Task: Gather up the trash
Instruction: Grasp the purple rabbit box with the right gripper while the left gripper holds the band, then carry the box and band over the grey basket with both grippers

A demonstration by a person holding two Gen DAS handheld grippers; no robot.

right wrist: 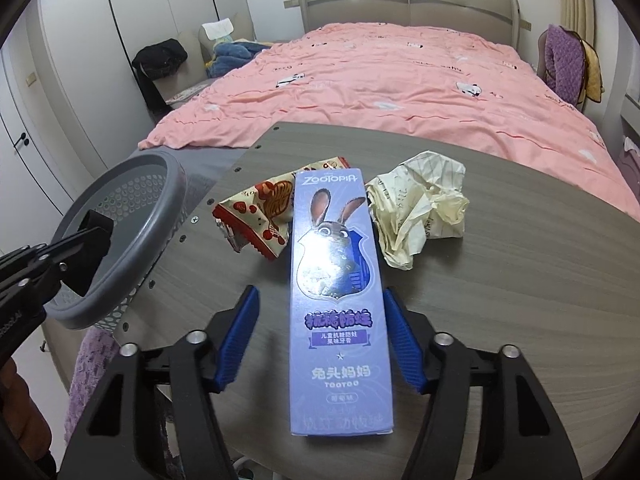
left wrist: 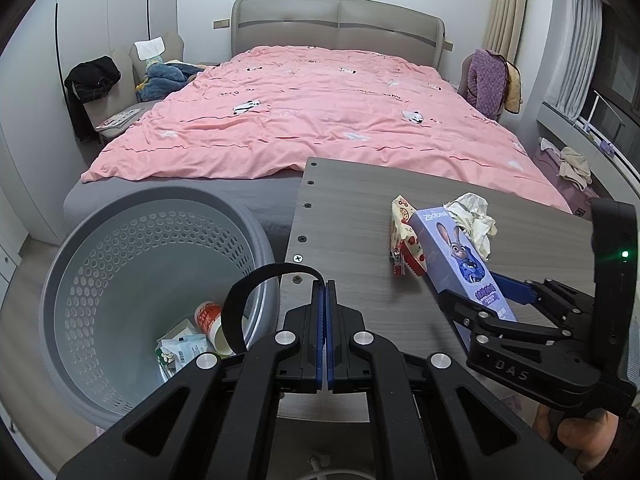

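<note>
Mid-grab on the toothpaste box (right wrist: 338,300): right gripper (right wrist: 320,344) spread open around it, left gripper (left wrist: 325,332) shut empty, next just squeezing and dropping into the bin (left wrist: 120,216).

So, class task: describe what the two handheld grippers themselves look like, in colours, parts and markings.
Both the left gripper and the right gripper have black angular linkage arms with silver round bolts and blue ribbed pads. Seen from the left wrist, the right gripper's body carries raised "DAS" lettering and a green light.

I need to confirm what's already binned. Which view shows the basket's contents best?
The left wrist view: it looks down into the grey basket, showing a cup and wrappers at its bottom. The right wrist view catches only the basket's rim and perforated wall, no contents.
</note>
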